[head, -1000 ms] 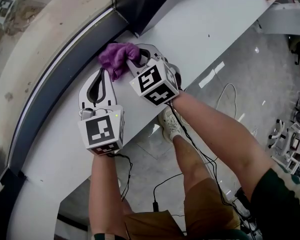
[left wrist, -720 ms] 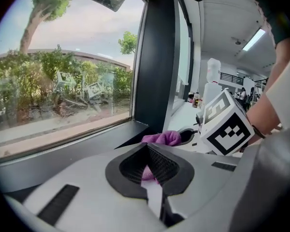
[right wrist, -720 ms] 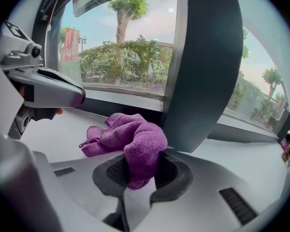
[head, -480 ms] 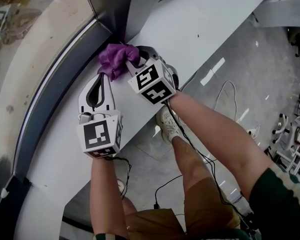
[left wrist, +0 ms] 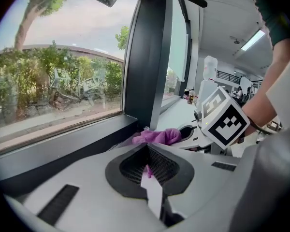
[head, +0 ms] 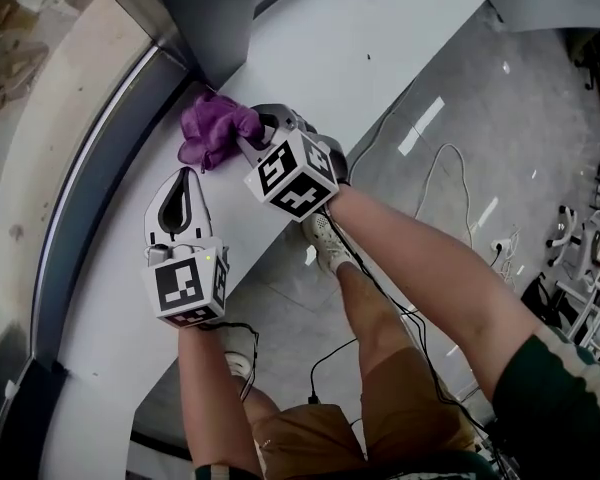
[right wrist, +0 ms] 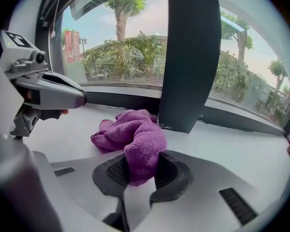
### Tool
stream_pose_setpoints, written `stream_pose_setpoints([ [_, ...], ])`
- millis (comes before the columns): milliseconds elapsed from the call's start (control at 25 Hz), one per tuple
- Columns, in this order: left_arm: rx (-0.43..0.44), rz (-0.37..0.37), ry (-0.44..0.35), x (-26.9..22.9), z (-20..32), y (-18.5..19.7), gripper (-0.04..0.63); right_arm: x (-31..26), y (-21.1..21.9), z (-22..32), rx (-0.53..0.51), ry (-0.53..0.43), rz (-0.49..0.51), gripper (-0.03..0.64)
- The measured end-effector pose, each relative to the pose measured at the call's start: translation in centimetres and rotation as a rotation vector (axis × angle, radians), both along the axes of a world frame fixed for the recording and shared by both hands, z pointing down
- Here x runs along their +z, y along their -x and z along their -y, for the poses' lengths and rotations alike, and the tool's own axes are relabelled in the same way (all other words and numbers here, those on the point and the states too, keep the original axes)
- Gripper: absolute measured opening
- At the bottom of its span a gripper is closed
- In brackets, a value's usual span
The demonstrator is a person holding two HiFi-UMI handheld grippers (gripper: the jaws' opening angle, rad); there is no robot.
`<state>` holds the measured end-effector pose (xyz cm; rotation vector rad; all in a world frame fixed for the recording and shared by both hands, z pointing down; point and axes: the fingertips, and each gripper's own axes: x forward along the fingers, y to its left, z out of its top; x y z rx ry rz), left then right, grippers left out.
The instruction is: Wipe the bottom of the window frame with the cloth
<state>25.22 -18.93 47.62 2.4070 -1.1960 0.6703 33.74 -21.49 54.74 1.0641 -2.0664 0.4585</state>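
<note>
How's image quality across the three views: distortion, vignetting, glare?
Head view: sharp and evenly lit, with the window frame bowing into a curve. Left gripper view: strong fisheye, black vignette in the corners, ceiling light bright but small. Right gripper view: same fisheye, the dark post bulges, the cloth is crisp, and the daylight outside is not blown out.
</note>
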Motion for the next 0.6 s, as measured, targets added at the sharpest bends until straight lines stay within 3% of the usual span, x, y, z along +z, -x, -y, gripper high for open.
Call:
stream_pose_setpoints([
  [240, 0.082, 0.071, -0.048, 0.3, -2.1, -0.9, 0.006, 0.3, -1.2, -3.0, 0.011, 0.039, -0.004, 0.089],
  [600, 0.106, 0.062, -0.016, 2.1, -5.5, -3.5, 0.006, 0.3, -2.7, -7.1, 0.088, 0.069, 0.033, 0.089],
])
